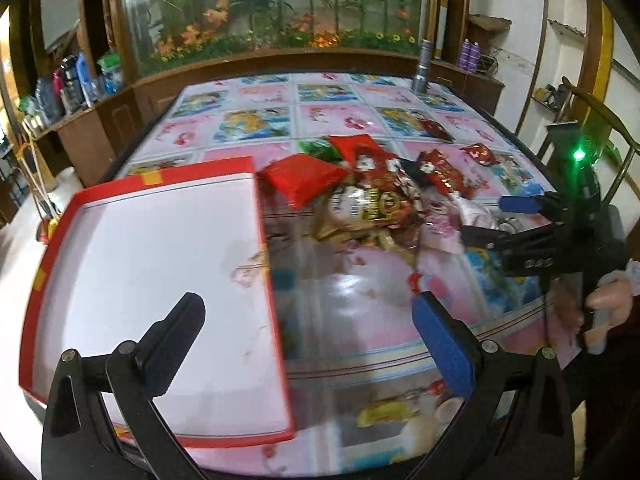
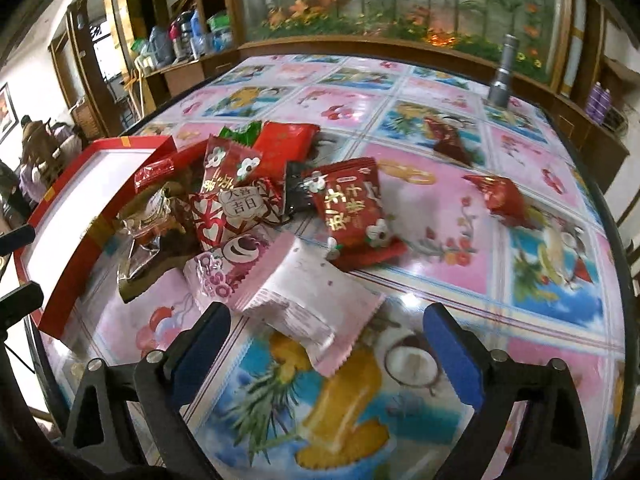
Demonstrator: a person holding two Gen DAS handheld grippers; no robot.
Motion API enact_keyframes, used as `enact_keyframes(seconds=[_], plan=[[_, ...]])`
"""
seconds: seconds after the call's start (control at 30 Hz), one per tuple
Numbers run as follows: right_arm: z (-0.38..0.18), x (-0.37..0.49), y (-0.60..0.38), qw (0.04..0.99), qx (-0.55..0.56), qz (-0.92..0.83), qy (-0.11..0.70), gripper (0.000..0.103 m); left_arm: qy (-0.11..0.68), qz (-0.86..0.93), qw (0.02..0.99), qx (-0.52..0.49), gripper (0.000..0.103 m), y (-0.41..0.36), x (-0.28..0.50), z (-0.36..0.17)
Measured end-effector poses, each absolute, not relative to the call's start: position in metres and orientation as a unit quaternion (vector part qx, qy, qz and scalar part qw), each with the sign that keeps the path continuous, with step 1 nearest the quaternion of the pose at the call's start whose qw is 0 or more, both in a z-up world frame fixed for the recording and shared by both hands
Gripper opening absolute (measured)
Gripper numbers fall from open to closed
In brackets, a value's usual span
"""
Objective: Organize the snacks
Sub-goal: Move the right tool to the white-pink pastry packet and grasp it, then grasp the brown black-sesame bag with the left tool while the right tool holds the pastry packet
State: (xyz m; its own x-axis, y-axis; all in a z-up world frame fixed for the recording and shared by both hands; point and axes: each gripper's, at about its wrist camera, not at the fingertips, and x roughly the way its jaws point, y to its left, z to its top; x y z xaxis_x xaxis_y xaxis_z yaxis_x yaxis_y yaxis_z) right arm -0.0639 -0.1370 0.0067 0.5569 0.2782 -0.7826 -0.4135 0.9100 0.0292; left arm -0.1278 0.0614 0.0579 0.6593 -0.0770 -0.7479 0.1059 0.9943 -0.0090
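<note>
I'm hovering both grippers, left (image 1: 308,344) and right (image 2: 326,344), fingers spread, empty; box (image 1: 160,240) bare, snacks (image 2: 280,200) all waiting mid-table.

The left wrist view looks forward and down along the left tongs (image 1: 308,336), low and close over the near left part of the counter (image 1: 360,292), with the red box (image 1: 160,272) directly beneath and the snack pile (image 1: 372,196) ahead. It faces the planter wall (image 1: 280,12) at the far edge, and the right tongs (image 1: 516,216) show at its right side. The right wrist view looks the same way along the right tongs (image 2: 328,344), nearer the pile (image 2: 260,208), a pink packet (image 2: 312,304) just ahead. Both views share the pile, box (image 2: 80,208), flashlight (image 1: 423,66) (image 2: 503,76) and planter wall (image 2: 400,0).
</note>
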Motion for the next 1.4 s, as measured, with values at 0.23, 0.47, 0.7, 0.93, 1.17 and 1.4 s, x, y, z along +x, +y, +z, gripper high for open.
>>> enact_keyframes(seconds=[0.23, 0.47, 0.7, 0.93, 1.17, 1.4], plan=[[0.005, -0.053, -0.138, 0.877, -0.066, 0.202, 0.431, 0.096, 0.417, -0.043, 0.907, 0.043, 0.103, 0.032, -0.095, 0.058], [0.001, -0.051, -0.139, 0.867, -0.052, 0.221, 0.444, 0.091, 0.450, -0.037, 0.890, 0.060, 0.103, 0.020, -0.056, 0.038], [0.004, -0.053, -0.142, 0.868, -0.034, 0.233, 0.438, 0.061, 0.462, -0.047, 0.885, 0.039, 0.103, 0.017, -0.044, 0.030], [0.005, -0.056, -0.141, 0.866, -0.032, 0.243, 0.437, 0.044, 0.467, -0.076, 0.881, 0.027, 0.103, 0.010, -0.040, 0.029], [0.007, -0.054, -0.143, 0.861, -0.012, 0.246, 0.444, 0.046, 0.464, -0.090, 0.881, 0.027, 0.087, 0.011, -0.033, 0.026], [0.006, -0.053, -0.140, 0.866, -0.011, 0.244, 0.437, 0.047, 0.459, -0.102, 0.883, 0.005, 0.082, 0.017, -0.036, 0.025]])
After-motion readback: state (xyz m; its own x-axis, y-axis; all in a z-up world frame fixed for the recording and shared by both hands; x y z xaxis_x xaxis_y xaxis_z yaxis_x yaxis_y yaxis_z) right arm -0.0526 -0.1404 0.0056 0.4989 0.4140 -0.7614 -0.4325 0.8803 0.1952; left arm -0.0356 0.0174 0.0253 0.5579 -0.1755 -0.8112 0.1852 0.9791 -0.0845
